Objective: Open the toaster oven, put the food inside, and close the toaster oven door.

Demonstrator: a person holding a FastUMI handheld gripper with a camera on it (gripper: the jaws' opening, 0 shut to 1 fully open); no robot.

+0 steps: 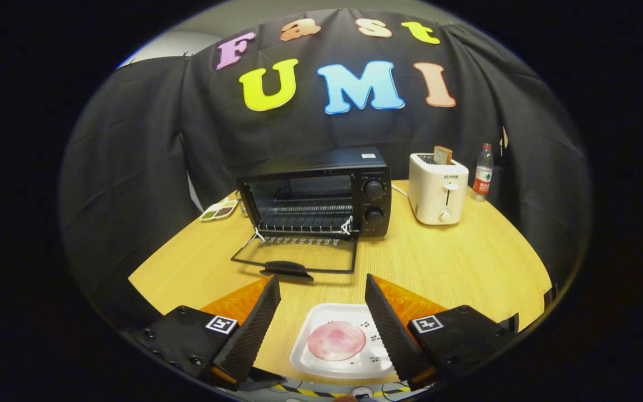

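A black toaster oven stands at the back of the round wooden table, its glass door folded down flat onto the tabletop, handle toward me. The wire rack inside is bare. A round pink slice of meat lies on a white tray at the table's near edge. My gripper is open above that tray, and the slice sits low between the two fingers, apart from both. The oven door lies just beyond the fingertips.
A white pop-up toaster with a slice of bread in it stands right of the oven. A plastic bottle is beside it. A small dish with dark contents sits left of the oven.
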